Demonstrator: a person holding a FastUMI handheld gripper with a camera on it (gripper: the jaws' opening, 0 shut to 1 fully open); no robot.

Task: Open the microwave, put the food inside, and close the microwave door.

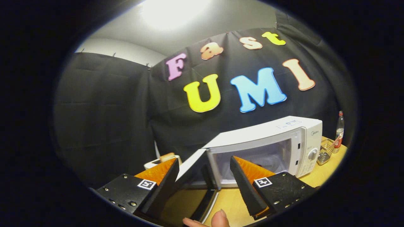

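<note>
Gripper view is looking along the tool (204, 176), whose two fingers are standing spread wide apart and pinching nothing. A white microwave (268, 138) is sitting on the wooden counter (315, 176) just beyond the fingers, with its cavity showing open and pale inside. Its door (197, 176) is swinging out toward the camera, hinged on the side away from the control panel, and its free edge is reaching down between the two fingers without touching either that I can tell. The control panel with its round dial (312, 154) is facing out on the far side of the cavity from the door.

Beyond the finger on the door's side, a piece of food (167, 156), brownish and bread-like, is resting on a white plate or tray (154, 163) near the booth's black cloth wall; the finger is hiding much of it. On the other side of the microwave, a small wire basket (325, 153) is sitting on the counter, and a glass bottle (339, 132) with a red cap is standing upright just beside it. Below the fingers, a person's fingertips (220, 218) are showing at the near end of the door.
</note>
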